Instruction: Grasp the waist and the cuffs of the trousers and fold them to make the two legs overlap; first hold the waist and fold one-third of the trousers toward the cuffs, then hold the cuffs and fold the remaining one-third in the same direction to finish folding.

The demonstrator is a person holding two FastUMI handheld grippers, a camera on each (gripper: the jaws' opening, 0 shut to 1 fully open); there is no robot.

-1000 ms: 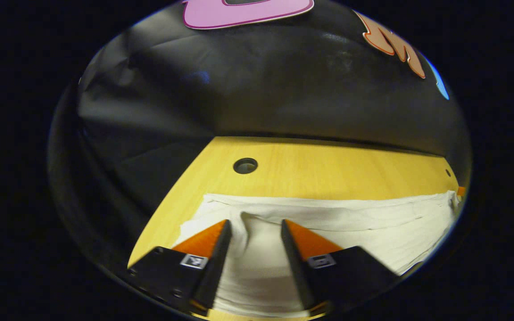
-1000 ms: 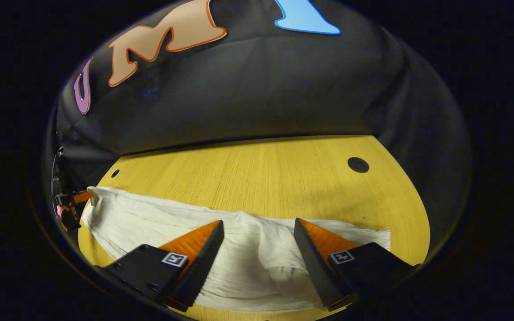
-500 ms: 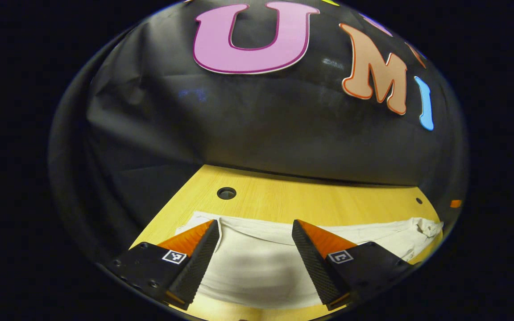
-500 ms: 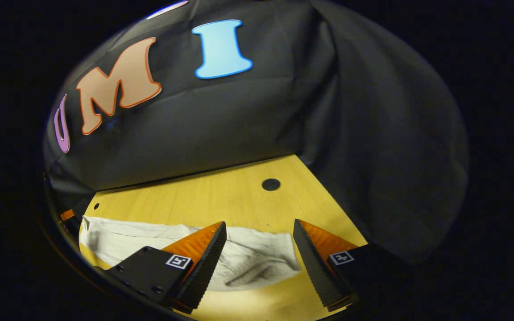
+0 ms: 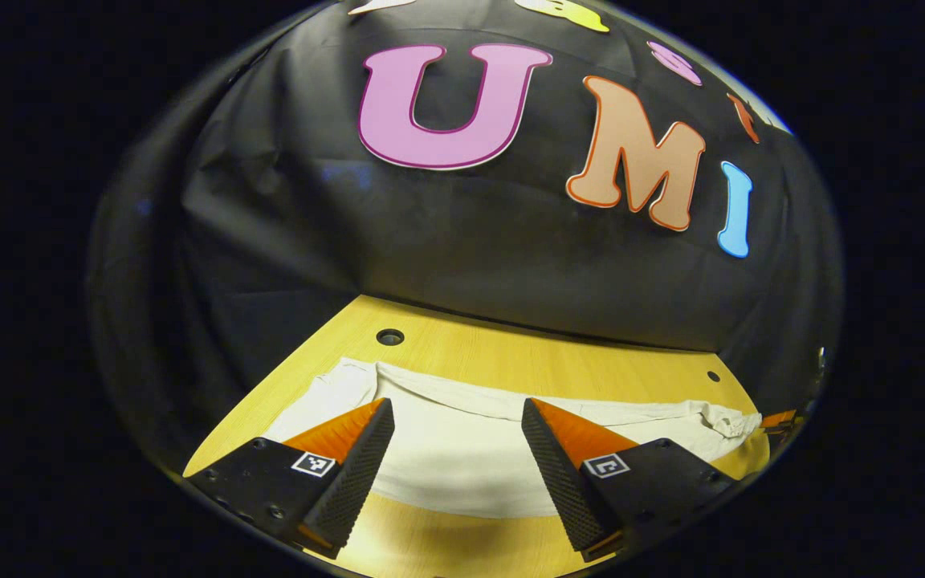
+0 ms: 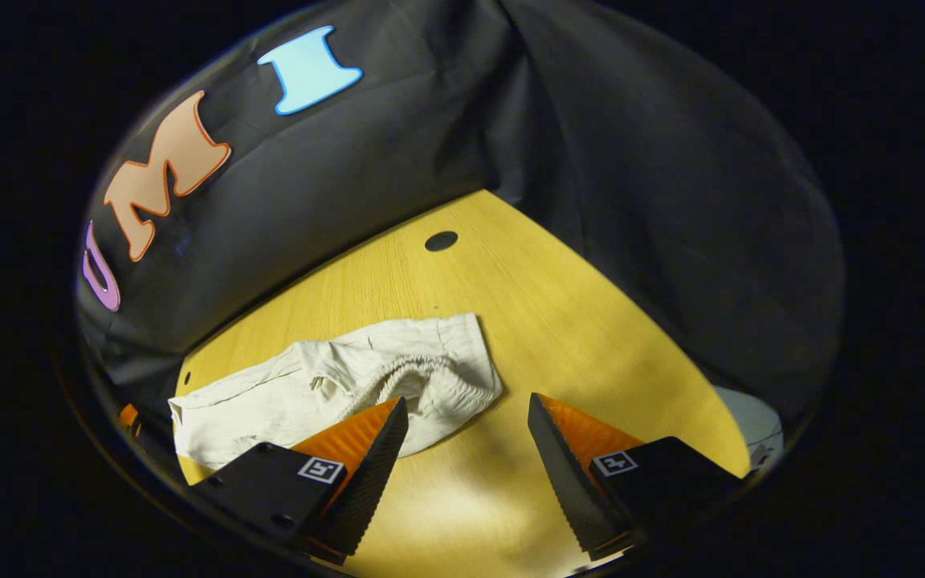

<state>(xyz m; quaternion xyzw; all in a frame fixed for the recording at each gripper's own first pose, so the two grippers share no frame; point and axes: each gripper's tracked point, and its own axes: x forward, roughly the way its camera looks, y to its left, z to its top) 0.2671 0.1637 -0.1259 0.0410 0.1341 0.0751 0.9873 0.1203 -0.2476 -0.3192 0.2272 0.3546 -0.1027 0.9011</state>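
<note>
The trousers lie lengthwise on the table, legs overlapped. The left gripper and right gripper are held parted, empty. The gathered waist (bunched) should be pinched squarely at both corners.

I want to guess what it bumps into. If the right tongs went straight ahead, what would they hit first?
Probably the bare table. The open right tongs point just past the trousers, which lie off to their left, though depth is hard to judge.
</note>
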